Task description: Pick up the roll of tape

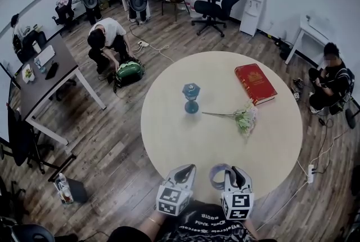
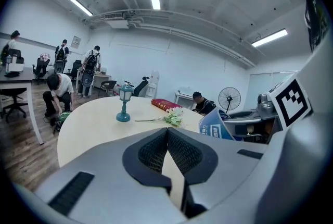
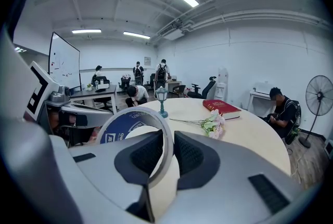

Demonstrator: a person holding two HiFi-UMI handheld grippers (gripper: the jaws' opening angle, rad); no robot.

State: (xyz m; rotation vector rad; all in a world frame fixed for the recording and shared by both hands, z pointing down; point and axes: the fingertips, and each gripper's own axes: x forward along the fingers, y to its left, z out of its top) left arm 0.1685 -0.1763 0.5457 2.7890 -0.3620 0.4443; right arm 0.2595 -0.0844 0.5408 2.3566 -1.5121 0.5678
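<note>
Found the roll of tape [image 3: 125, 125] pinched in the right gripper [image 3: 167, 151], with one wall of the ring caught between the two black ribbed pads. Jaws narrowed onto that wall, not fully together. Standing upright on edge, its open hole facing sideways toward the left gripper [image 2: 167, 137].

Appearance, as read from the right gripper view:
- thin-walled hoop with a wide central hole;
- pale off-white outer band, smooth, no loose tail seen;
- blue inner face with white lettering, too curved and small to read;
- rising above the jaws and leaning out to their left.

Seen from the left gripper view as a blue wedge with white print, just to the right of that gripper's jaws. Seen in the head view as a bluish ring between the two grippers, touching only the right one.

Position: over the near edge of the round table [image 1: 169, 139], close to the person's body. Probably clear of the tabletop, though the lower rim is hidden behind the jaws.

Left gripper pressed fully together, pads meeting, nothing between them.

Farther out on the table, well apart from the roll: teal lantern [image 1: 191, 97], red book [image 1: 255, 83], spray of pale flowers [image 1: 243, 118].
</note>
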